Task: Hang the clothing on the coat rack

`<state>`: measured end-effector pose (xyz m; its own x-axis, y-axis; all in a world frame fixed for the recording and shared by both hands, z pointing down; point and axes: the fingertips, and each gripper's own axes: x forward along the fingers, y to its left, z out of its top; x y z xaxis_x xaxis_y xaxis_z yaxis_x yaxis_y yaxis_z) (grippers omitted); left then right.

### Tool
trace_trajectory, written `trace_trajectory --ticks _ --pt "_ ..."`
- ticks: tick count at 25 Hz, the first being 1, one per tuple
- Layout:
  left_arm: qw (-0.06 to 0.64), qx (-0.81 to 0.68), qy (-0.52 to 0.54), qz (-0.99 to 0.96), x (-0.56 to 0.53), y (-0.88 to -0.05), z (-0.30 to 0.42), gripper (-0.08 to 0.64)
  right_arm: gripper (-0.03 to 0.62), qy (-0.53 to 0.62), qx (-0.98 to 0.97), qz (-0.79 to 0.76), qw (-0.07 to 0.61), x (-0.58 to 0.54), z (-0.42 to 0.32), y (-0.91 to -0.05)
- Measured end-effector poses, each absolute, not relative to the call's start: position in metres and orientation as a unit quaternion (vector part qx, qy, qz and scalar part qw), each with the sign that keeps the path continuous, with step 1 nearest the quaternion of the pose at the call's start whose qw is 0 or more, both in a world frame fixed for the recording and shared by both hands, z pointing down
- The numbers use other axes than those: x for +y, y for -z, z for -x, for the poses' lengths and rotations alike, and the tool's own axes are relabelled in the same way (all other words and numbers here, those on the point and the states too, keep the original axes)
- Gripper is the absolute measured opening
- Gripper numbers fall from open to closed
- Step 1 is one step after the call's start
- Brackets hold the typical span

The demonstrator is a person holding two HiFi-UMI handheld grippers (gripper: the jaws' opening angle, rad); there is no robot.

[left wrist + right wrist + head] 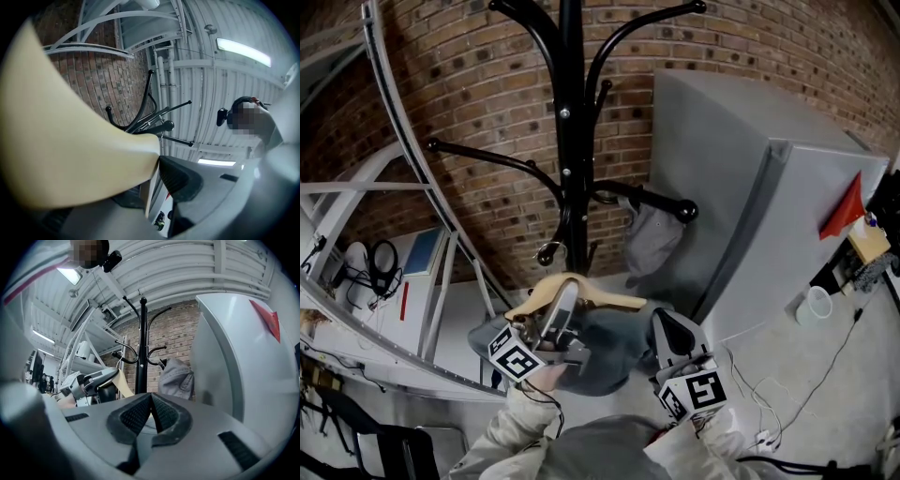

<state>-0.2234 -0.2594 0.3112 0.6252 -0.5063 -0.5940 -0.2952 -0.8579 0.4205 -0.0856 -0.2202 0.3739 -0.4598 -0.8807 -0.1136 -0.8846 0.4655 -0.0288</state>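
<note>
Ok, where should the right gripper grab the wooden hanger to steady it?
Take the wooden hanger by its bare right arm, coming from its right. That end sticks out clear above the grey garment, and the left gripper already clamps the other half.

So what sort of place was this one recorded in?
Probably a workshop or lab in an industrial building: a bare red brick wall, a white corrugated metal ceiling with long strip lights, and white metal shelving holding black headphones.
</note>
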Motion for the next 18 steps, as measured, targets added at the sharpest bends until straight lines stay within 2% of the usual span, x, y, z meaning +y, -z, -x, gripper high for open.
trace_trajectory --ticks 18 --pt "0.167 -0.235 0.369 -0.884 -0.296 -0.334 0.222 0.103 0.025 0.005 0.844 0.534 0.045 -0.23 0.073 -0.389"
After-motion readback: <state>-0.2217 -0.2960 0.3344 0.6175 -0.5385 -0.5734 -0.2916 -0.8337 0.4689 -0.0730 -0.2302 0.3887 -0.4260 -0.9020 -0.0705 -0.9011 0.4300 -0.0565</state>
